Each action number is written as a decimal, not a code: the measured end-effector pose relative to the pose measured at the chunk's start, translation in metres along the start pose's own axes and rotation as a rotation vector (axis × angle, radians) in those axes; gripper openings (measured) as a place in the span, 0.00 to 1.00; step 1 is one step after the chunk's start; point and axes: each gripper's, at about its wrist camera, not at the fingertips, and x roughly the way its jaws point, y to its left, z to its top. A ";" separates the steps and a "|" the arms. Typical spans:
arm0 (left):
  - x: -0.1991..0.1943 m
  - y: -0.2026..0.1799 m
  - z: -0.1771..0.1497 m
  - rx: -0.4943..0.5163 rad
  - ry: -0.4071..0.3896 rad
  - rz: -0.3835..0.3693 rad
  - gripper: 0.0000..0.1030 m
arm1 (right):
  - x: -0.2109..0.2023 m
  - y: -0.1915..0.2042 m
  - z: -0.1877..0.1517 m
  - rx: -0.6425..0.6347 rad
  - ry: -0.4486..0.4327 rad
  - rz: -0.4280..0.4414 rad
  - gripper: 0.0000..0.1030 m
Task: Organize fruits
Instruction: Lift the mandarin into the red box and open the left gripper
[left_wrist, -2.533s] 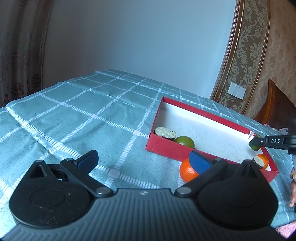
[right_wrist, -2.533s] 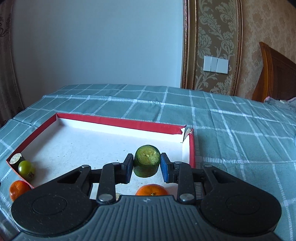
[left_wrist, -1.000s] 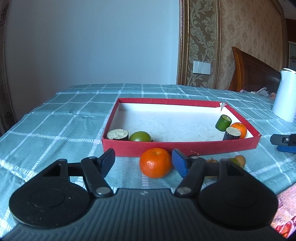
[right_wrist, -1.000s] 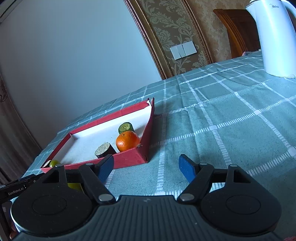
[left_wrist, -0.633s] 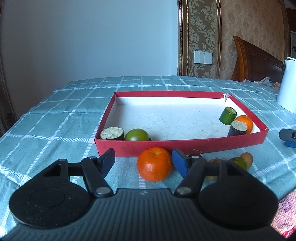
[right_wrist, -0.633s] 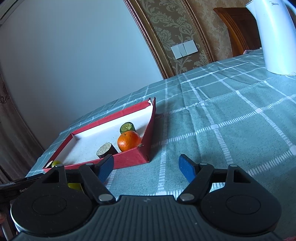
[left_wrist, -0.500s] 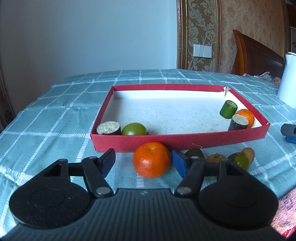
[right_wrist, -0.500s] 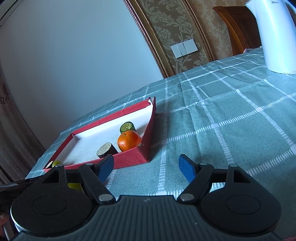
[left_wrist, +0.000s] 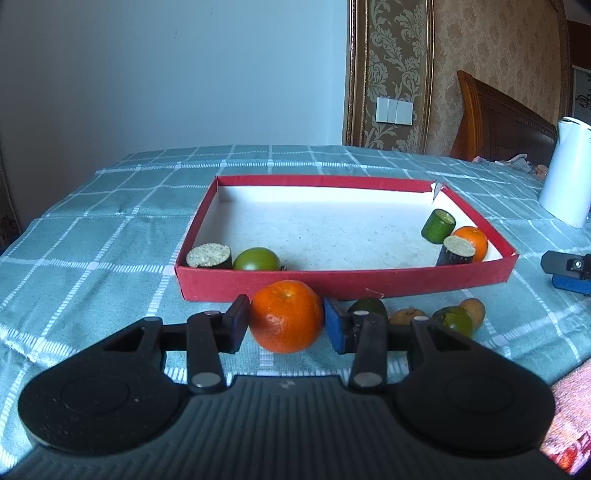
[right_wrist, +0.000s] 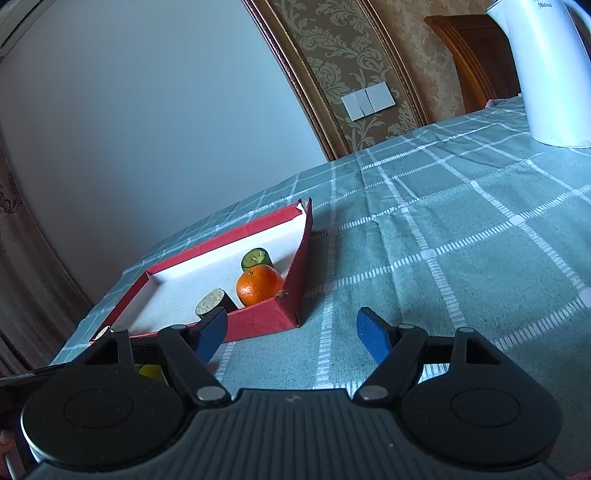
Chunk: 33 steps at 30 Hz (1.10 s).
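Left wrist view: the left gripper (left_wrist: 286, 325) is closing its jaws on the loose orange (left_wrist: 286, 321), lower centre of the frame, just in front of the red box (left_wrist: 343, 282), whereas half a second earlier the pads were standing clear on either side; both pads are now meeting the peel. This is judged to be the moment of pickup, with a lift over the near wall coming next. Right wrist view: the right gripper (right_wrist: 291, 334) is waiting wide open over bare tablecloth (right_wrist: 461, 236), holding nothing.
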 end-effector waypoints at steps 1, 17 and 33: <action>-0.005 -0.001 0.004 0.004 -0.021 -0.002 0.39 | 0.000 0.000 0.000 0.000 -0.001 0.001 0.75; 0.079 0.016 0.067 0.017 0.029 0.164 0.39 | 0.000 -0.002 0.001 0.007 0.002 0.014 0.75; 0.004 0.016 0.044 -0.078 -0.129 0.146 1.00 | 0.001 0.000 0.001 -0.001 0.006 0.024 0.75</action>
